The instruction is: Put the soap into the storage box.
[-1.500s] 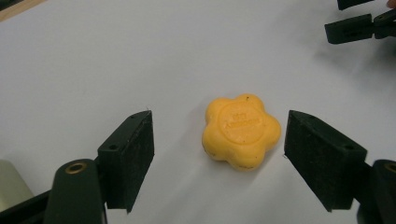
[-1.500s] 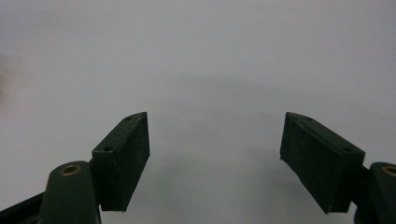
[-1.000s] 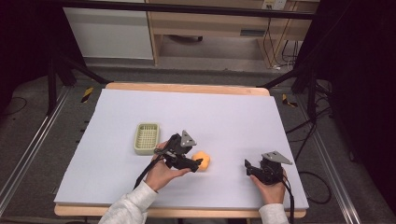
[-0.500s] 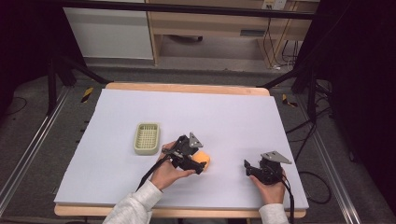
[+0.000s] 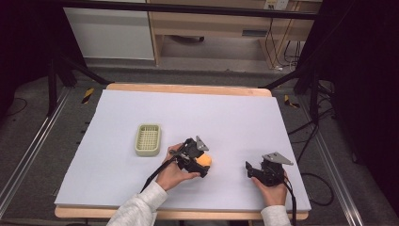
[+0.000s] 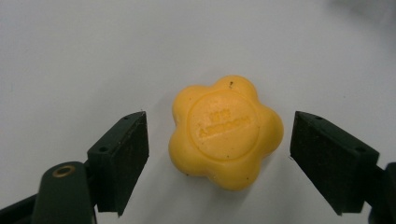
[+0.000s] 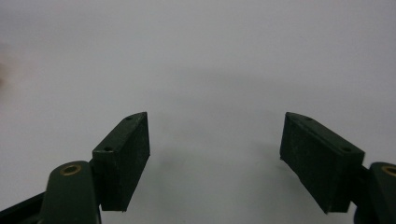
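Left gripper (image 6: pixel 217 154): I see the jaws spread wide, one either side of the soap, neither touching it.
Soap (image 6: pixel 226 132): yellow, flower-shaped, flat on the white tabletop (image 5: pixel 226 117) between my left jaws; from the high view it sits just past the gripper's tip.
Writing: raised lettering in the soap's round centre stamp, too faint to read.
Right gripper (image 7: pixel 215 154): jaws spread, bare tabletop between them; well apart from the soap.
Basket (image 5: pixel 148 140): pale green, near the left hand (image 5: pixel 173 173).
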A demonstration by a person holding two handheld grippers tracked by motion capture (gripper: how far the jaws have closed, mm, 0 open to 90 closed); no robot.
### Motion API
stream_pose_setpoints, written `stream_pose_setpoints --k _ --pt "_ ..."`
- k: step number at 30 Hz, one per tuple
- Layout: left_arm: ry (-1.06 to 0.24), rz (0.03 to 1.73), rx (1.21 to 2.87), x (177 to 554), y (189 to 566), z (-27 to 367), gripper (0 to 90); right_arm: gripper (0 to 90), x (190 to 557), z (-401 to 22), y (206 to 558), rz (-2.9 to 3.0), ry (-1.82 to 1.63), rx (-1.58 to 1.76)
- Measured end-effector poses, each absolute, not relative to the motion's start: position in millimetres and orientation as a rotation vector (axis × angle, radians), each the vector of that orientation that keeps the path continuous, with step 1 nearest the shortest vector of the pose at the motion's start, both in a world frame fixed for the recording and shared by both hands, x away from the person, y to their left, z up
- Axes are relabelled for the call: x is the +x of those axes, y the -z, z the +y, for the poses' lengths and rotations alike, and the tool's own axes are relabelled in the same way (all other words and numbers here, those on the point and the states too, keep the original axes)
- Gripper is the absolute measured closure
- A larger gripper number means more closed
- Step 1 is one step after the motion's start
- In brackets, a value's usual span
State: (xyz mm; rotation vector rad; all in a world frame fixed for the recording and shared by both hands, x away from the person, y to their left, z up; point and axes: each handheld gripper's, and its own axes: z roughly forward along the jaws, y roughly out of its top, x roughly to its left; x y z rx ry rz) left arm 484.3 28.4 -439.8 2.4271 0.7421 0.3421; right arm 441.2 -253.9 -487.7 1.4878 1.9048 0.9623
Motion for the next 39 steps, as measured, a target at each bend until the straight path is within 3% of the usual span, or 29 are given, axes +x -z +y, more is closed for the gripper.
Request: stream_pose_setpoints --k 39 --pt "-0.285 0.736 2.524 497 459 12 25.3 25.2 441 -254 488 1.911 -0.963 1.482"
